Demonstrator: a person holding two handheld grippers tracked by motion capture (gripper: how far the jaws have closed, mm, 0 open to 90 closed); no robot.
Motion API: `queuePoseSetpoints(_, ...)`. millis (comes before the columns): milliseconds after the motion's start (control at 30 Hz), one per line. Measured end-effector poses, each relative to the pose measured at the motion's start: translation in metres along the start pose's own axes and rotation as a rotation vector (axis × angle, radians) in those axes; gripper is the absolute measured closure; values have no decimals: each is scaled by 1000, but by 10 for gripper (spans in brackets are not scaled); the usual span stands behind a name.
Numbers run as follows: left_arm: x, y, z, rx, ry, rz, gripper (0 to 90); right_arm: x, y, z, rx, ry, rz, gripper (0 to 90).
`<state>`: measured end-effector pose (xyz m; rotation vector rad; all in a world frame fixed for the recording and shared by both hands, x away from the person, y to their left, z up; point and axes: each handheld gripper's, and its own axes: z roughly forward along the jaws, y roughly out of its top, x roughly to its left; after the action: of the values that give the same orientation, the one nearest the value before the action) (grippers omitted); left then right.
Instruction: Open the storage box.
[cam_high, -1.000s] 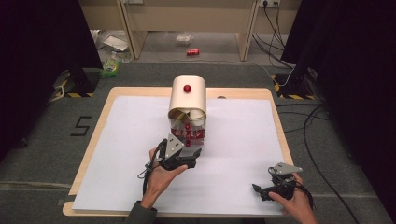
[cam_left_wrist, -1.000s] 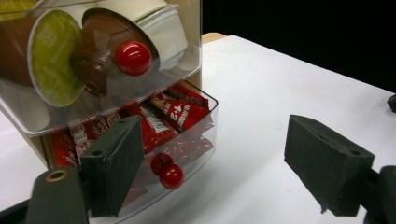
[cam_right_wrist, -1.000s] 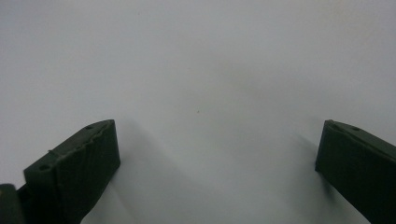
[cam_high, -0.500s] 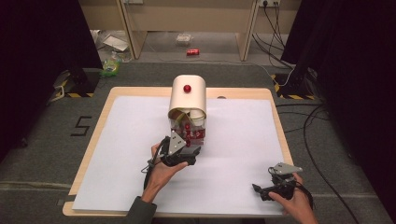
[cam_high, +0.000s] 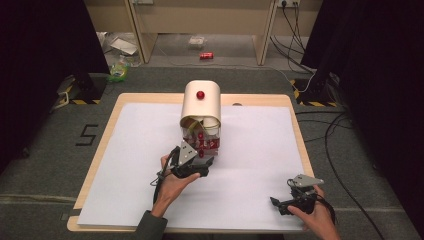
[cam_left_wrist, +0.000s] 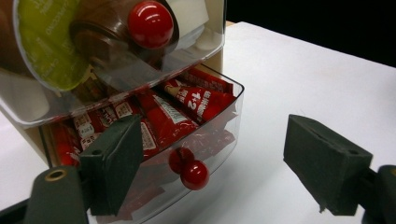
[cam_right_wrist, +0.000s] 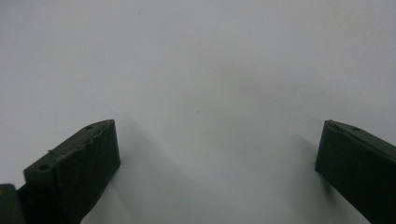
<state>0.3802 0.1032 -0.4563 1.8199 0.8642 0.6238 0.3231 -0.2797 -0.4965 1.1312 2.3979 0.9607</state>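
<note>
A cream, round-topped little cabinet (cam_high: 201, 102) stands on the white sheet with a red knob on top. Its lower clear drawer (cam_left_wrist: 212, 140) is pulled out and holds several red sachets (cam_left_wrist: 180, 114). The drawer's red knob (cam_left_wrist: 194, 174) sits low between my left gripper's (cam_left_wrist: 219, 170) open jaws, touching neither pad. The upper clear drawer (cam_left_wrist: 112, 60) has its own red knob (cam_left_wrist: 150, 24) and holds pods, one with a green lid (cam_left_wrist: 49, 46). In the high view the left gripper (cam_high: 204, 161) is at the drawer's front. My right gripper (cam_high: 278, 204) rests open near the front right, over bare sheet (cam_right_wrist: 217, 163).
The white sheet (cam_high: 260, 145) covers a wooden board (cam_high: 295, 107) on grey carpet. Cables (cam_high: 335, 135) trail on the floor at the right. Litter and a red can (cam_high: 206, 55) lie beyond the board's far edge.
My left gripper has crept slightly toward the drawer front. The right hand has stayed put and the drawer stands out as before.
</note>
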Motion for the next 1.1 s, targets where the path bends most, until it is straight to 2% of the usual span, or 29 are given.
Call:
queuePoseSetpoints(200,-4,0,-4,16,24,23,197,0,0,0,0,0,0,2)
queuePoseSetpoints(400,-6,0,-7,18,11,-6,200,0,0,0,-1,-1,-1,3)
queuePoseSetpoints(600,-8,-1,-11,18,12,-13,210,0,0,0,-1,0,-2,2)
queuePoseSetpoints(800,-12,-2,-16,33,4,4,214,0,0,0,-1,0,0,2)
queuePoseSetpoints(933,-13,-5,-20,40,-12,-10,216,0,0,0,-1,-1,-1,2)
queuePoseSetpoints(1100,-16,-8,-24,36,-11,-8,225,0,0,0,-1,0,0,2)
